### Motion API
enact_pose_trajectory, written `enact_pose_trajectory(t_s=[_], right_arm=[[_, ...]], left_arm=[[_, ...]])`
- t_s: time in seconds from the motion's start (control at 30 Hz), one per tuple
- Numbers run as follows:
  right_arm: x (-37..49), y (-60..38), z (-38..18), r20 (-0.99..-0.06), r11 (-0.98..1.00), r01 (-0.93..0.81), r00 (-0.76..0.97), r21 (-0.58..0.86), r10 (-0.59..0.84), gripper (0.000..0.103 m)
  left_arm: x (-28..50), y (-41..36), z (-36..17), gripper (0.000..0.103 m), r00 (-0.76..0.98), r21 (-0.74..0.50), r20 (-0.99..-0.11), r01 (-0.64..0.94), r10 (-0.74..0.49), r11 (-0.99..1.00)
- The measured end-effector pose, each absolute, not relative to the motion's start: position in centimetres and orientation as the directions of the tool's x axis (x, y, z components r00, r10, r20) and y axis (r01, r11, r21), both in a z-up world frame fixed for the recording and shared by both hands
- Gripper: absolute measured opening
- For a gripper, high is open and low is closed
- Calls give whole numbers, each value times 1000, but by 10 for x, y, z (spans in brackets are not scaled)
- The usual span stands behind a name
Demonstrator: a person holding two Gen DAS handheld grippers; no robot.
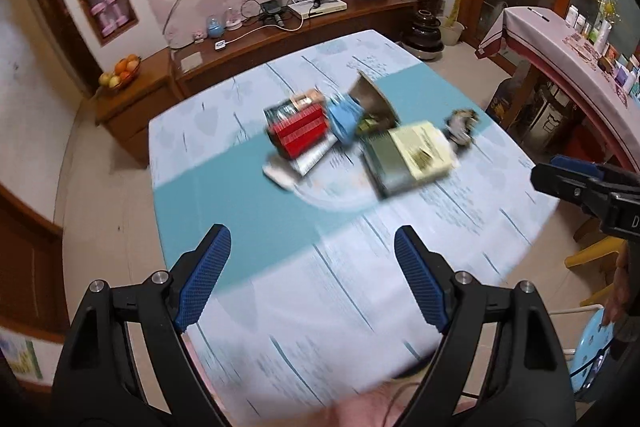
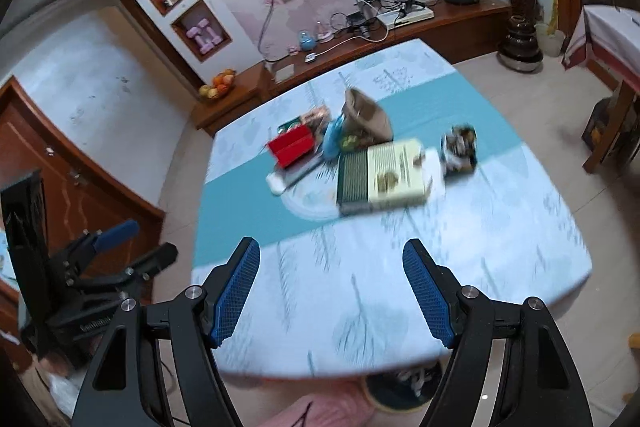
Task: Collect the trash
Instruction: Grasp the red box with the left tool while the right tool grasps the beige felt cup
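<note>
- Above a living-room tabletop [image 1: 248,211]: I hold my left tongs [image 1: 312,267] over the near edge, tilted downward, jaws spread wide with nothing between the blue pads.
- My right tongs [image 2: 332,279] hang alongside, also gaping and empty; from the left camera their tip shows at the right rim of the view, clear of the cloth.
- The trash sits in one heap at the middle of the tabletop, on and around the teal band of the cloth, well apart from both tongs. Motion blur smears it in both views.
- In the heap: a red box [image 1: 302,133] on the left, a crumpled blue wrapper [image 1: 344,117] beside it, a large cream-and-green box [image 1: 410,157] lying flat toward the right, and a brown paper bag [image 1: 374,99] tipped up behind them.
- A small dark packet [image 2: 460,147] lies just off the right end of the cream-and-green box; something white [image 1: 278,177] pokes out near the red box. I cannot tell what either is.
- Both tongs are held wide, I judge, to be ready for bulky, light cartons; none has been taken yet.
- No bin or bag for the trash shows in either view, so where it must go I cannot say.
- The big flat box probably needs gripping across its narrower side, since its broad face looks too wide for the jaws.
</note>
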State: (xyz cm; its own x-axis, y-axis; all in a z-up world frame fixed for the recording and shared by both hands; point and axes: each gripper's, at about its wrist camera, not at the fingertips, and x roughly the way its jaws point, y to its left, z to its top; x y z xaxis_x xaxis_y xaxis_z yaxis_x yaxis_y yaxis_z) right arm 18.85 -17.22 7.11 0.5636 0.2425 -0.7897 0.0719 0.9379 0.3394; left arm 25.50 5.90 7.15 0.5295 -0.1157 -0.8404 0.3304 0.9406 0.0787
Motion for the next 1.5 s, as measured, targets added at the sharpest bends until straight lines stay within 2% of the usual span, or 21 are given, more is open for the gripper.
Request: enact_pose_trajectory(t_s=[0.2, 0.37, 0.5, 0.63, 0.7, 0.83, 0.97, 1.0, 1.03, 1.13, 1.33, 1.5], right_arm=[[303, -166, 53, -826, 952, 145, 542, 271, 153, 75], [389, -169, 20, -866, 955, 201, 492, 217, 93, 75], [440, -173, -10, -887, 954, 228, 455, 195, 72, 75], [476, -171, -39, -900, 953, 239, 431, 189, 70, 74], [493, -171, -57, -908, 949, 249, 411, 196, 79, 64], [517, -170, -89, -924, 940, 267, 369, 212, 104, 51], [531, -164, -113, -933, 940, 252, 332, 229, 138, 27], [532, -162, -117, -932, 938, 247, 327, 242, 154, 23], [531, -159, -119, -931, 937, 241, 325, 253, 168, 21], [525, -152, -122, -925, 936, 220, 326, 275, 196, 15], [505, -133, -114, -910, 939, 142, 329, 313, 253, 11], [483, -124, -95, -894, 943, 102, 366, 315, 259, 11]], left_arm=[[390, 67, 35, 82, 446, 52, -883, 397, -143, 917], [468, 62, -6, 81, 398, 43, -905, 432, -148, 901], [505, 49, -37, 67, 345, 26, -925, 469, -156, 883], [526, 34, -69, 61, 296, 36, -945, 516, -139, 856], [528, 29, -81, 57, 268, 26, -954, 525, -136, 851], [541, 20, -104, 56, 222, 4, -965, 542, -139, 840], [548, 11, -119, 56, 164, -31, -975, 564, -149, 825], [548, 10, -122, 52, 151, -38, -977, 567, -149, 823], [549, 7, -125, 46, 139, -44, -979, 572, -150, 819], [546, 5, -126, 39, 145, -38, -978, 579, -148, 814], [531, 15, -118, 29, 161, -32, -976, 560, -146, 828], [507, 35, -99, 27, 185, -46, -969, 513, -163, 857]])
